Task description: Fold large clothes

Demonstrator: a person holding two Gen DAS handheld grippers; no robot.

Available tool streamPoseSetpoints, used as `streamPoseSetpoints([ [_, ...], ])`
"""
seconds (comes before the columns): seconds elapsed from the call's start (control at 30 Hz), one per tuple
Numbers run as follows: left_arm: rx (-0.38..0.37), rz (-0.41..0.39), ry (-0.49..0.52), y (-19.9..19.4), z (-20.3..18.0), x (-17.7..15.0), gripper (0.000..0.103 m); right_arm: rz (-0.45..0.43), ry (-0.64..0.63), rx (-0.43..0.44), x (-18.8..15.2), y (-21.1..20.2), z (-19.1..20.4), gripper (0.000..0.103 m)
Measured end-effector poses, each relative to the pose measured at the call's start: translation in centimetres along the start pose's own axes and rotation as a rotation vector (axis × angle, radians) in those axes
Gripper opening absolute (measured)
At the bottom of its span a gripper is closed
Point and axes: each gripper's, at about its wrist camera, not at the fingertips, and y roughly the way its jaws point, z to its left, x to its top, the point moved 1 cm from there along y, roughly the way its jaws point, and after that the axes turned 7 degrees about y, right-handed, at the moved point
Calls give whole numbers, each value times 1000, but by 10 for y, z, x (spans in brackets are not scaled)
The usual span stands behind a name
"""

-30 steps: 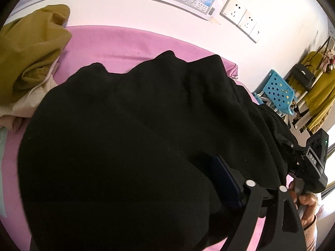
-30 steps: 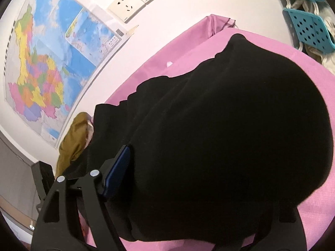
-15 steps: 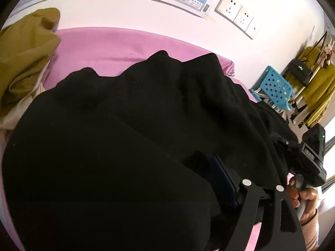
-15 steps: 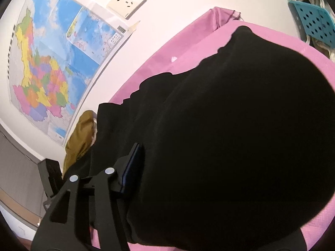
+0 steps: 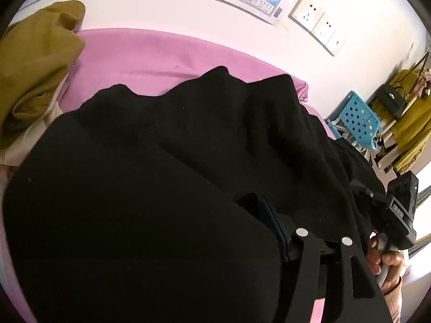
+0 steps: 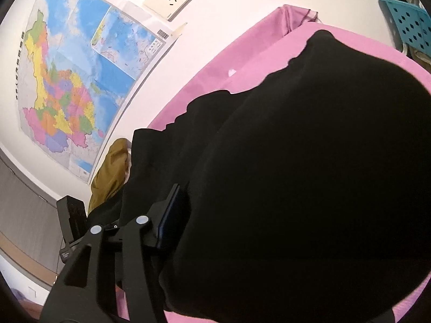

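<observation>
A large black garment fills most of both views, lying over a pink sheet. It also shows in the right wrist view. My left gripper is shut on the black cloth; only its right finger with a blue pad shows, the other is buried in fabric. My right gripper is shut on the black cloth too; only its left blue-padded finger shows. The right gripper's body and the hand holding it appear at the right of the left wrist view.
A mustard-coloured garment pile lies at the far left of the pink sheet, also seen in the right wrist view. A white wall with a map and sockets is behind. Blue perforated baskets stand at the right.
Both grippers have carried the black cloth forward toward the wall, so its bulge fills more of each view. Both stay clamped on it.
</observation>
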Motion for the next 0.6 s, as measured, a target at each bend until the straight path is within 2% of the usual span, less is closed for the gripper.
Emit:
streamPoseSetpoints([
  [0.03, 16, -5, 2, 1, -1, 1, 57, -2, 1, -10, 1, 1, 0, 48],
  [0.07, 34, 0, 5, 1, -1, 1, 53, -3, 4, -8, 1, 2, 1, 38],
  [0.1, 43, 6, 7, 1, -1, 2, 47, -2, 3, 12, 2, 0, 2, 31],
  [0.17, 50, 9, 5, -3, -1, 4, 39, -7, 5, 43, 5, -7, 7, 28],
  [0.33, 76, -19, 48, -25, -5, 10, 32, -49, -41, 103, 10, -29, 37, 25],
  [0.6, 66, -81, 99, -65, -14, 19, 30, -47, -103, 116, 14, -44, 74, 25],
])
